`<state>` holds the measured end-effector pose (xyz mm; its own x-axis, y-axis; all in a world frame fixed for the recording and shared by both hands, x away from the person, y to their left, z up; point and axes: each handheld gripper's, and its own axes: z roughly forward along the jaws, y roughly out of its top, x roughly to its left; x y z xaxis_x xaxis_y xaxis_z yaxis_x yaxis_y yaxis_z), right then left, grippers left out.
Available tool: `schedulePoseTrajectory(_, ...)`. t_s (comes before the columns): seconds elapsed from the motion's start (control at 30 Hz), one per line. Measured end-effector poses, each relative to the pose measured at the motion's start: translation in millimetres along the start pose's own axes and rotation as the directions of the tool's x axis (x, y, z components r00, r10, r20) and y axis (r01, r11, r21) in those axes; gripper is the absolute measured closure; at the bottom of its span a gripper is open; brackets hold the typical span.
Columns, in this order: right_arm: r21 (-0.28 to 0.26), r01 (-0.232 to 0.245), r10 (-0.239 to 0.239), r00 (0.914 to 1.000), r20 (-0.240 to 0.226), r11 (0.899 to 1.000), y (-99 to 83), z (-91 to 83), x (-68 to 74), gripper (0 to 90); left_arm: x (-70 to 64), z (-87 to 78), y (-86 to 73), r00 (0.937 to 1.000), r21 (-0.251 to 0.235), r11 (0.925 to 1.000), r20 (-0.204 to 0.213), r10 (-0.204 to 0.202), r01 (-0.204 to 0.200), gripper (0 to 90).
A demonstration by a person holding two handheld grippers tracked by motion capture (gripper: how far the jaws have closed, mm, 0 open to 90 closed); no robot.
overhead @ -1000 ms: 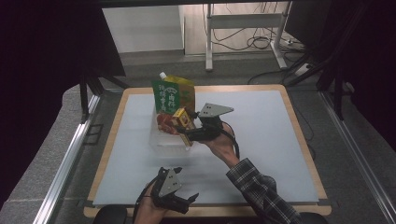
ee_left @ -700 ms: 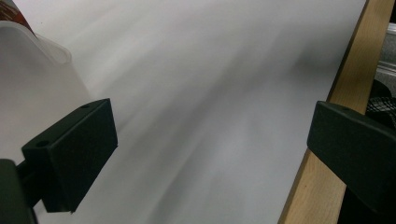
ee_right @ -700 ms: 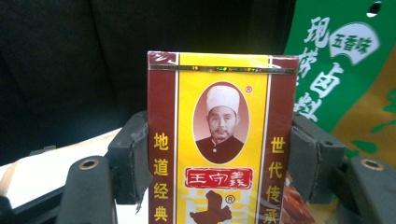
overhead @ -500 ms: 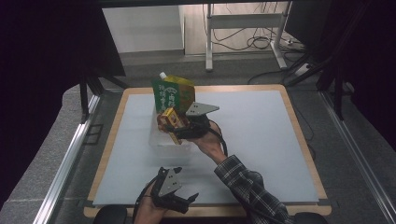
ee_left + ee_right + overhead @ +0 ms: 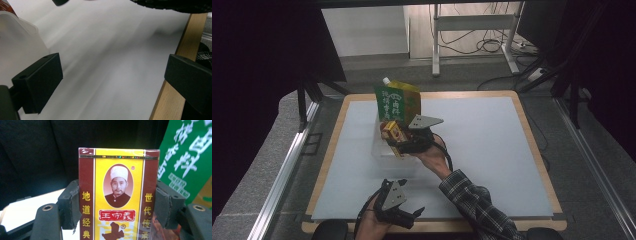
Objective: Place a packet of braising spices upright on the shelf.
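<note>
My right gripper (image 5: 398,141) is shut on a yellow and dark red box (image 5: 392,134) printed with a portrait and Chinese characters (image 5: 118,195), held over a clear plastic bin (image 5: 384,151) in the middle of the table. A green and yellow spouted pouch (image 5: 396,102) stands upright at the bin's far side, just behind the box; its green face (image 5: 186,157) is close on the right in the right gripper view. My left gripper (image 5: 412,216) rests open near the table's front edge, nothing between its jaws (image 5: 110,82).
The pale grey mat (image 5: 492,145) has a wooden border (image 5: 537,150). The bin's white corner (image 5: 17,32) sits left of my left gripper. Black drapes stand at both sides; a metal stand and cables (image 5: 472,35) lie beyond the table.
My right gripper has carried the box leftward and slightly nearer, from beside the pouch to over the bin. The left gripper has stayed put.
</note>
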<state>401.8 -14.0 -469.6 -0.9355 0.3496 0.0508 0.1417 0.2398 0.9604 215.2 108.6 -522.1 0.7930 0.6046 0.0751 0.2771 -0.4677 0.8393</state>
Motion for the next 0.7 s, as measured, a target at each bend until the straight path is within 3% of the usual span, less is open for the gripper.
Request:
schedulePoseTrajectory(0.23, 0.003, -0.019, 0.019, 0.9998, 0.005, 1.000, -15.8, -0.4, -3.4, 32.5, -0.1, 0.4, -0.1, 1.0000, 0.003, 1.0000, 0.002, 0.002, -0.002, 1.5)
schedulePoseTrajectory(0.43, 0.063, 0.027, -0.029, 0.9991, 0.031, 0.998, -29.0, -3.1, -1.2, 32.8, -1.0, 1.3, 0.1, 1.0000, 0.006, 1.0000, 0.005, 0.007, -0.007, 1.5)
schedulePoseTrajectory(0.47, 0.053, 0.032, -0.034, 0.9988, 0.035, 0.998, -30.8, -3.9, -0.3, 32.8, -1.2, 1.5, 0.1, 1.0000, 0.006, 0.9999, 0.006, 0.008, -0.008, 1.5)
schedulePoseTrajectory(0.7, 0.075, 0.013, -0.017, 0.9981, 0.059, 0.997, -34.6, -7.4, 1.0, 33.0, -1.8, 2.4, 0.1, 0.9999, 0.012, 0.9999, 0.005, 0.012, -0.012, 1.5)
